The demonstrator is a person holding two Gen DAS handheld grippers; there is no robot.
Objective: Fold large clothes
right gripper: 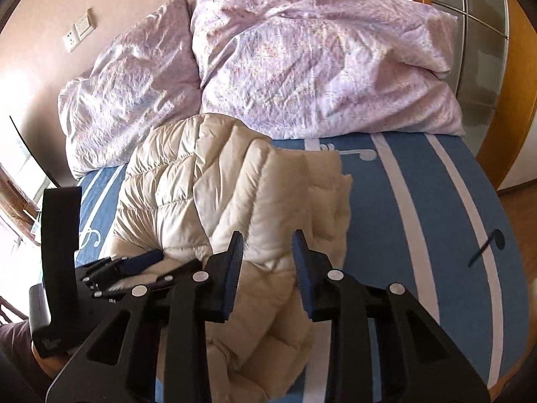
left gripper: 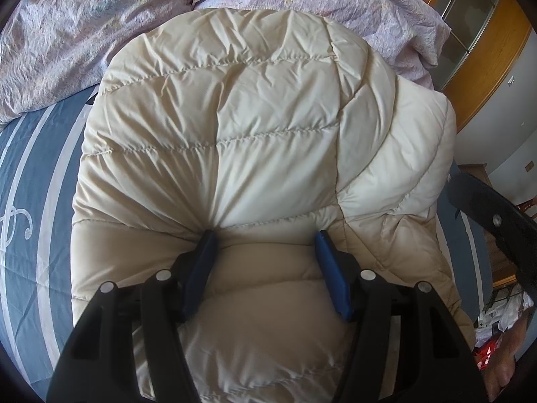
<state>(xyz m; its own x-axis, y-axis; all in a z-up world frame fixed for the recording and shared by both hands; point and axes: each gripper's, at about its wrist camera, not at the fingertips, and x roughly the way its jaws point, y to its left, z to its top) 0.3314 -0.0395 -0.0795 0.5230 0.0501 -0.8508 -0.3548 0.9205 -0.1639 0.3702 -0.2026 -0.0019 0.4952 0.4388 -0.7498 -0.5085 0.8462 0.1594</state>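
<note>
A cream quilted puffer jacket [left gripper: 251, 117] lies bunched on the blue bed sheet [left gripper: 30, 168]. My left gripper [left gripper: 265, 235] points down into its near part. Its blue pads stand wide apart on a thick wad of padding, and creases radiate from the left pad. In the right wrist view the jacket [right gripper: 188, 184] shows a raised, blurred flap on its right side. My right gripper [right gripper: 268, 235] stands above the near right part, jaws fairly narrow, with cream fabric filling the gap between the pads. The left gripper [right gripper: 178, 258] rests on the jacket's left side.
Two crumpled lilac pillows [right gripper: 319, 67] lie along the head of the bed, just behind the jacket. A wooden wardrobe with glass panels [right gripper: 483, 50] stands to the right. Bare striped sheet [right gripper: 419, 218] stretches right of the jacket. Bags and clutter [left gripper: 493, 329] sit on the floor.
</note>
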